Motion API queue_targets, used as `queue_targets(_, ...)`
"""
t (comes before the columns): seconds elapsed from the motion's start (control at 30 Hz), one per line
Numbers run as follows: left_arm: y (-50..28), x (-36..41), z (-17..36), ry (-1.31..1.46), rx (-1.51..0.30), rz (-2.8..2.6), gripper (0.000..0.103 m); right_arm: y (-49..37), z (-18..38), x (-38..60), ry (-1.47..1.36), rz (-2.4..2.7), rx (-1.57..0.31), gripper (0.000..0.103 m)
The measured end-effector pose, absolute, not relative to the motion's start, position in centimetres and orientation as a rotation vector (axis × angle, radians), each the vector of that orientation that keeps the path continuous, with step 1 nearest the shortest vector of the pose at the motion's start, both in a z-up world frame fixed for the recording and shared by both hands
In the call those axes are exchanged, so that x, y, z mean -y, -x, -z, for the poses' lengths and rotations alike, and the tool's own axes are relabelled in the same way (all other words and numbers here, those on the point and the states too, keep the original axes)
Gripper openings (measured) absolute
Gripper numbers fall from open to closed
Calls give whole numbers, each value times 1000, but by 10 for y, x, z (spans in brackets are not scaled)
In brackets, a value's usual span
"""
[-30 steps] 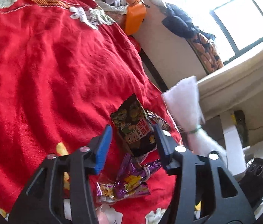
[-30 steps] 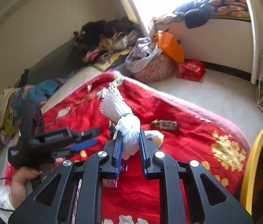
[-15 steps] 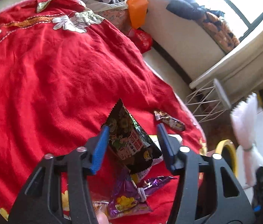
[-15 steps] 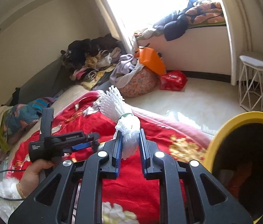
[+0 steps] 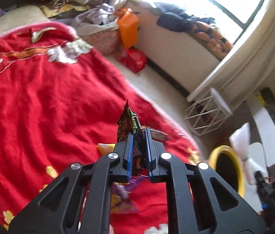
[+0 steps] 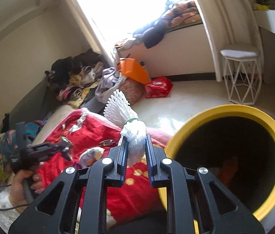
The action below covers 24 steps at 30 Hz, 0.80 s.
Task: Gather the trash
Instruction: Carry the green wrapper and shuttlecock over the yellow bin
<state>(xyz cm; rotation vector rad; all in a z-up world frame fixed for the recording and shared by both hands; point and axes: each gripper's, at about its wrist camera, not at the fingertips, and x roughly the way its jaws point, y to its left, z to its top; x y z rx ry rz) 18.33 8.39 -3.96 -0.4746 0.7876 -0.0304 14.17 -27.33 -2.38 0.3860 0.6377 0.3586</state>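
Snack wrapper (image 5: 130,128): we hold it upright, pinched in our left hand-held gripper (image 5: 138,139) above the red bedspread (image 5: 45,105).
White foam net (image 6: 129,124): clamped in our right hand-held gripper (image 6: 135,146).
Yellow bin (image 6: 274,136): at 3 o'clock of the right hand-held gripper, mouth open toward us.
Purple wrapper (image 5: 121,197): on the bedspread, at 6 o'clock.

A white wire stool (image 6: 241,78) stands near heaped clothes (image 6: 75,78).
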Motion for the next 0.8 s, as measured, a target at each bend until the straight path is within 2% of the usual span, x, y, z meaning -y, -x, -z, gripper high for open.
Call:
queue_targets(0.27, -178, -34, 15, 444, -756, 161, 7, -129, 30, 309, -430, -288, -637, 16)
queue_targets(0.8, -166, 60, 9, 329, -773, 363, 7, -117, 39, 368, -449, -98, -628, 16)
